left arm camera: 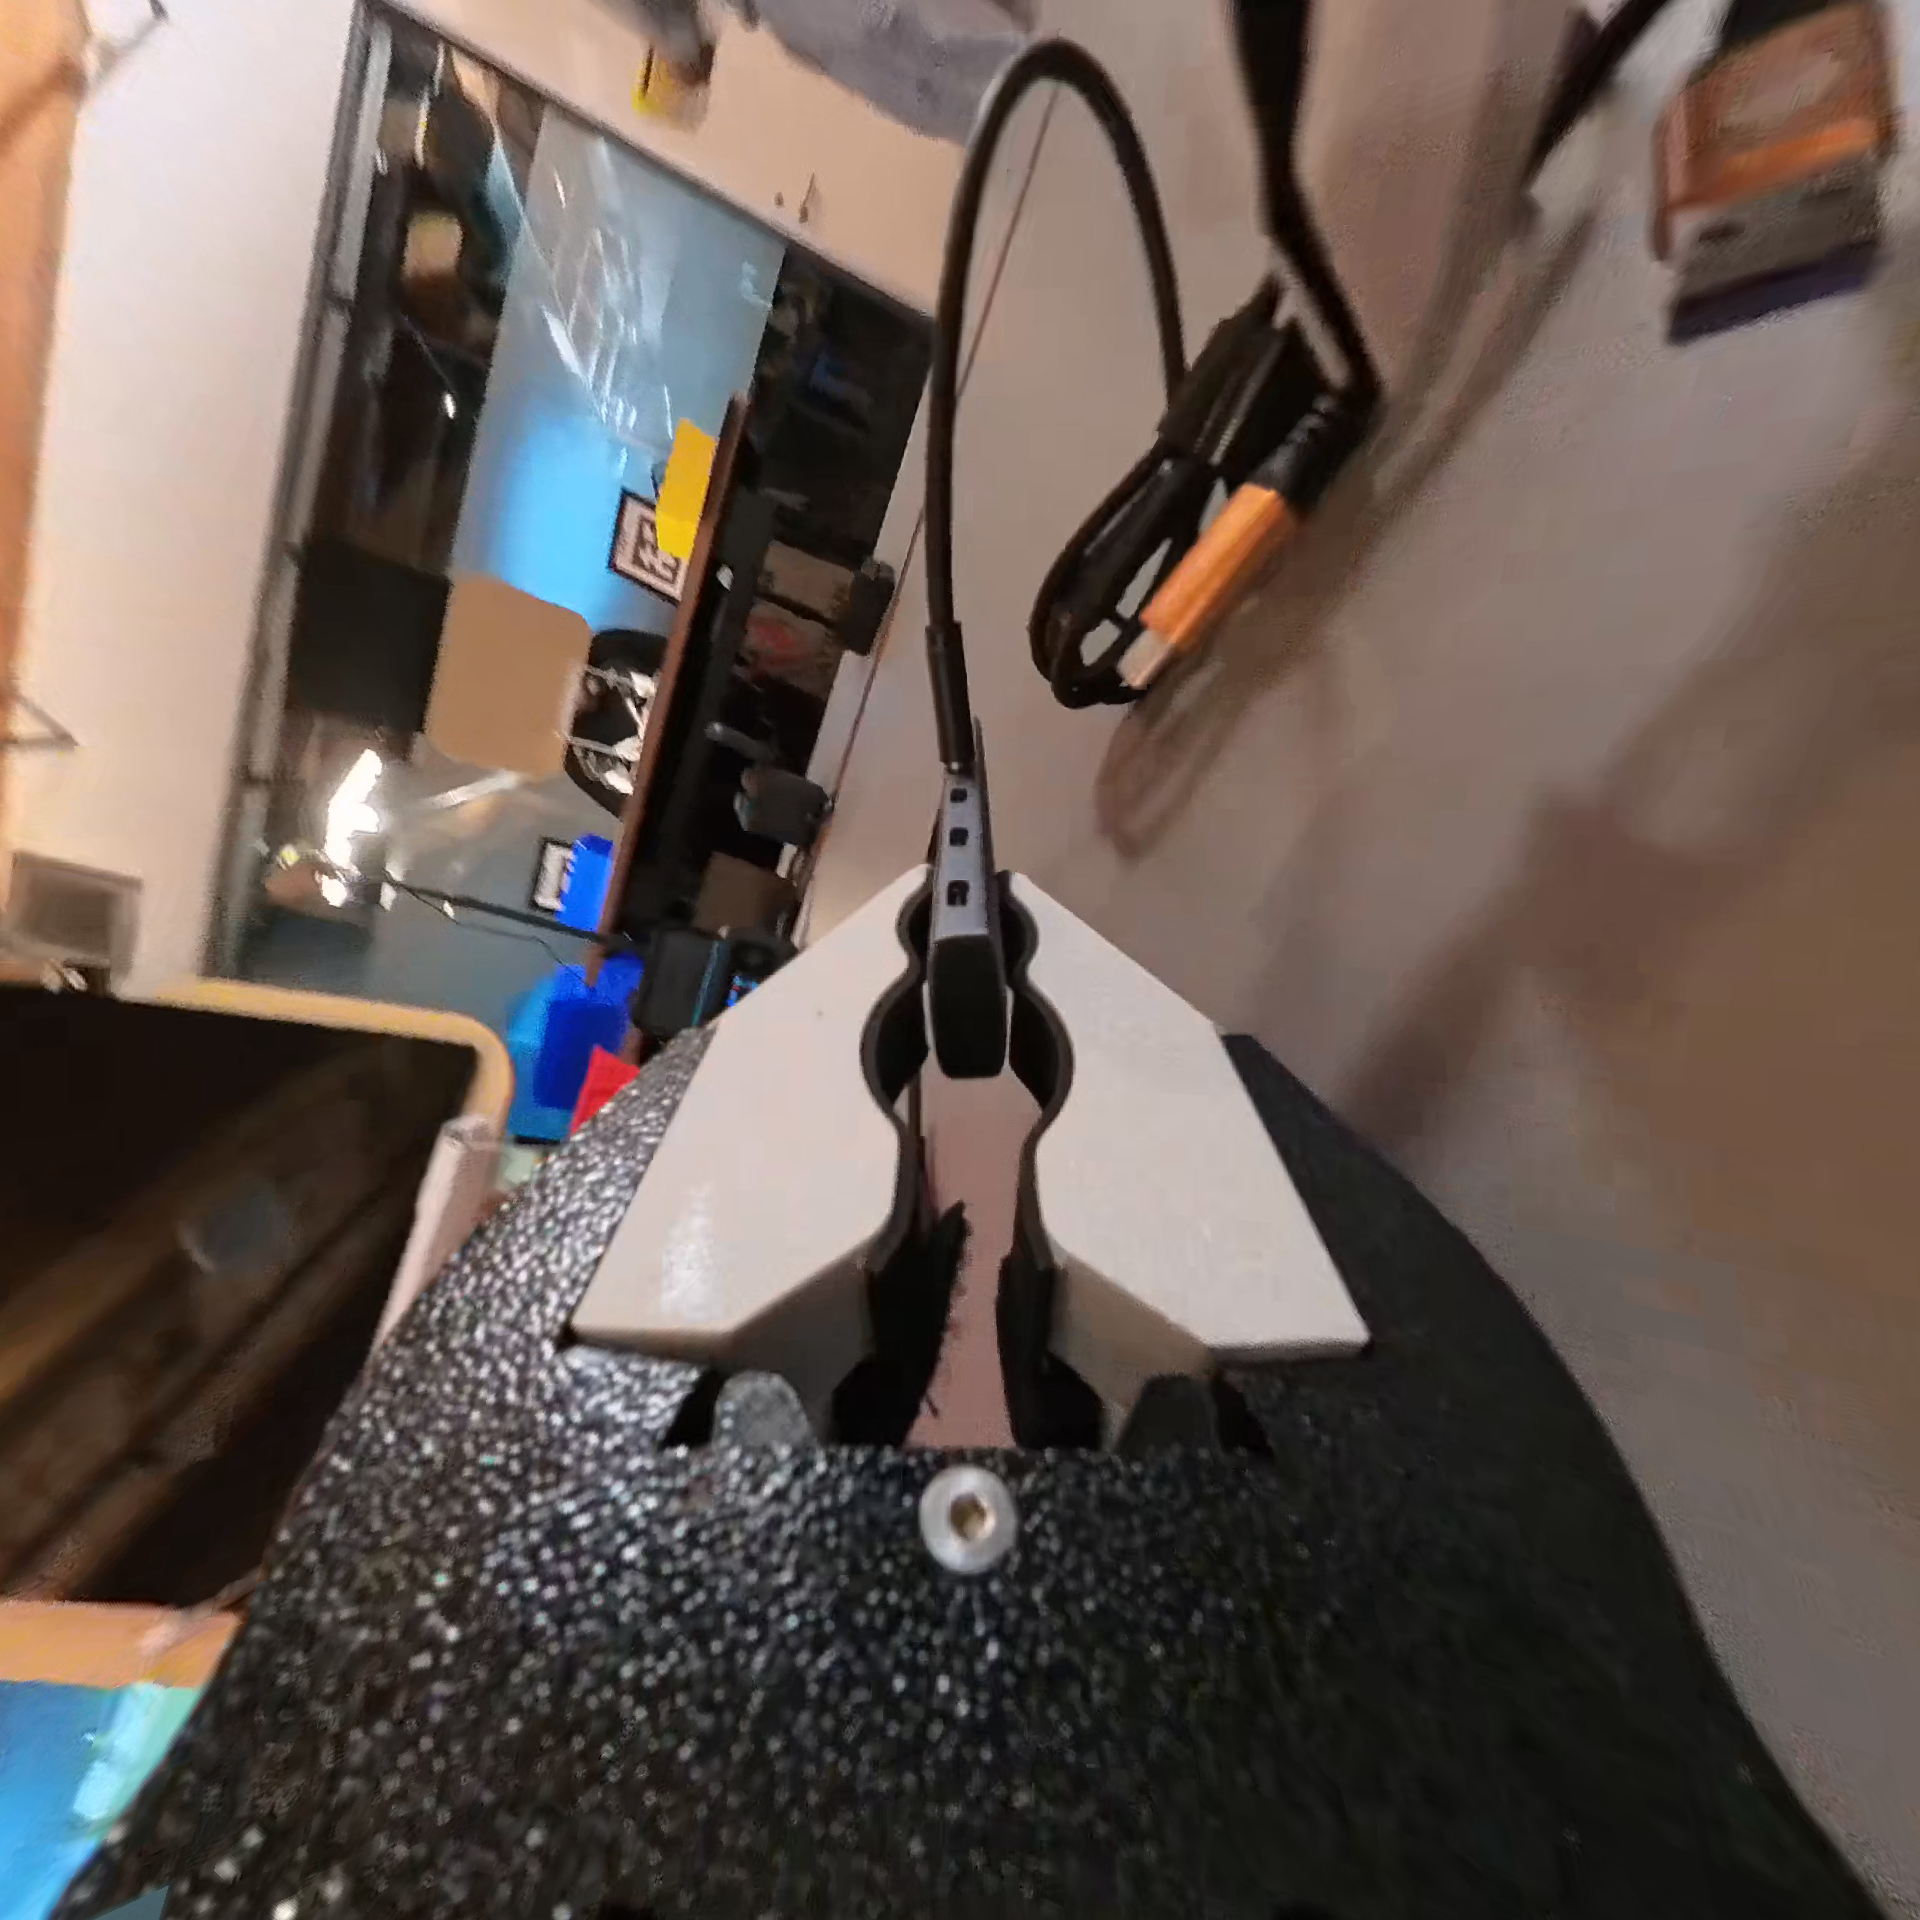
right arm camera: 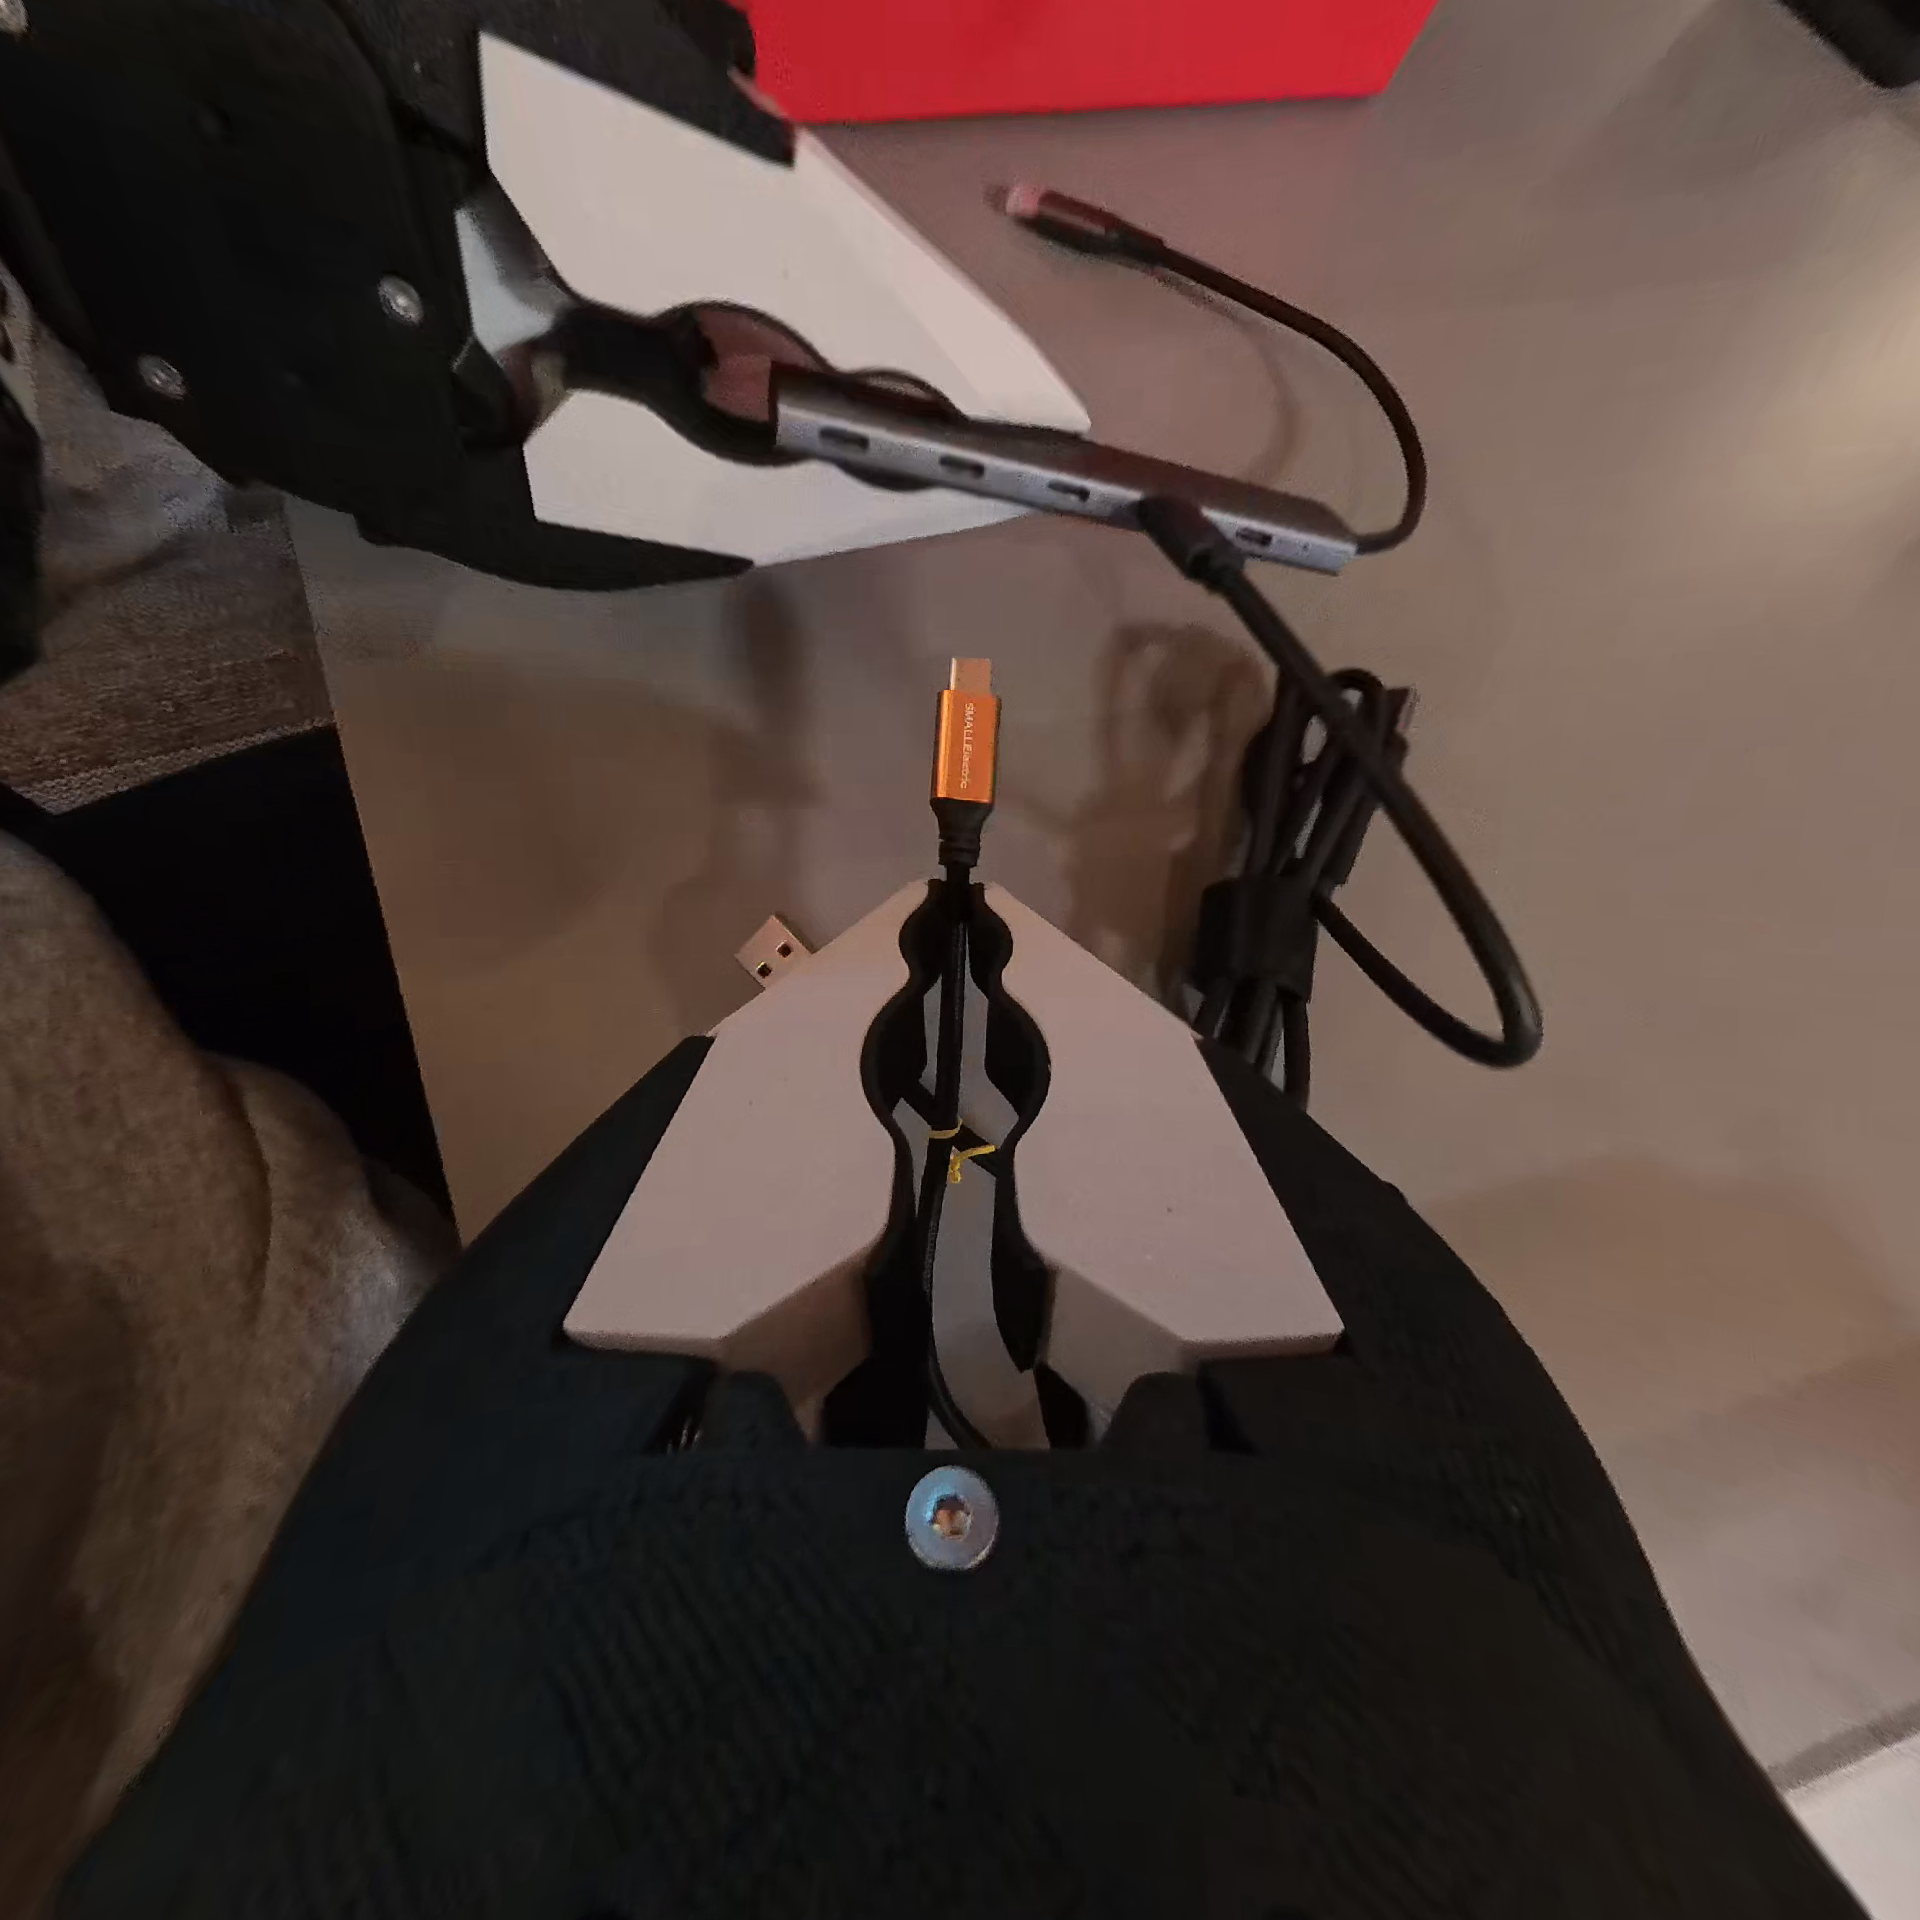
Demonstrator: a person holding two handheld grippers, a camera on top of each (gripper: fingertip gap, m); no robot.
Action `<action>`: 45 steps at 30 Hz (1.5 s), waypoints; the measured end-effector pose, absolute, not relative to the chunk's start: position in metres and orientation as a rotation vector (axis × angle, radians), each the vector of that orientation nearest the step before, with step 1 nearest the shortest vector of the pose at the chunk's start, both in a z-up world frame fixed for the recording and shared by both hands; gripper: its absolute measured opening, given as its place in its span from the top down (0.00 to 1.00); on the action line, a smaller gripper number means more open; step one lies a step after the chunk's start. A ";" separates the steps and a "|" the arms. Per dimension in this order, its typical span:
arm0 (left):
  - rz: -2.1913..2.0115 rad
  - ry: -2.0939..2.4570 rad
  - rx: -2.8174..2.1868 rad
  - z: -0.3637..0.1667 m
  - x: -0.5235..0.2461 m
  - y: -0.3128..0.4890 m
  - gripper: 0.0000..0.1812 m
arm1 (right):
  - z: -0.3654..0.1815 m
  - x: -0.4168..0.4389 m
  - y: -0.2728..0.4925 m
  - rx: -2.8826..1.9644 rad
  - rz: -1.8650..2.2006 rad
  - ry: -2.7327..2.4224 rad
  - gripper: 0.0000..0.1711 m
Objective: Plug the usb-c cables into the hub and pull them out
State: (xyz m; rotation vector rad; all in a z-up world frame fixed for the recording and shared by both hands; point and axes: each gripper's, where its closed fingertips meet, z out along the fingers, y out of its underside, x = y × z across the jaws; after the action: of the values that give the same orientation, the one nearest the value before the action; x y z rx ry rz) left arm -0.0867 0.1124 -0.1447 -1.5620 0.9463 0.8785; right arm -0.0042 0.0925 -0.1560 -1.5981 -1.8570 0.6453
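hub (right arm camera: 997, 457), upper centre of frame, pinched in left gripper (right arm camera: 727, 416) with ports facing out; orange plug (right arm camera: 964, 743) at centre, cable clamped by right gripper (right arm camera: 961, 894), aimed for insertion.

table (right arm camera: 1558, 1351): pale, smooth | lying on it: bundled black cable (right arm camera: 1299, 831); red box (right arm camera: 1091, 42)
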 end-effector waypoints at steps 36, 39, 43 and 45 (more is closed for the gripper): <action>1.205 1.334 -1.274 -0.158 -0.046 0.110 0.95 | -0.166 0.006 0.083 -1.691 0.617 -1.946 0.99; 1.211 1.338 -1.279 -0.158 -0.046 0.110 0.95 | -0.167 0.007 0.084 -1.701 0.593 -1.946 0.99; 1.226 1.347 -1.298 -0.159 -0.048 0.110 0.95 | -0.164 0.005 0.083 -1.675 0.608 -1.939 0.99; 1.220 1.347 -1.316 -0.161 -0.049 0.111 0.95 | -0.162 0.004 0.084 -1.661 0.626 -1.924 0.99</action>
State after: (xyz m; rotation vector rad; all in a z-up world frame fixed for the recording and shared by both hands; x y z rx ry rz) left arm -0.0492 0.1105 -0.1607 -1.3164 1.3469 1.2196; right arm 0.0035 0.0839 -0.1618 -1.6606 -1.9237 0.6263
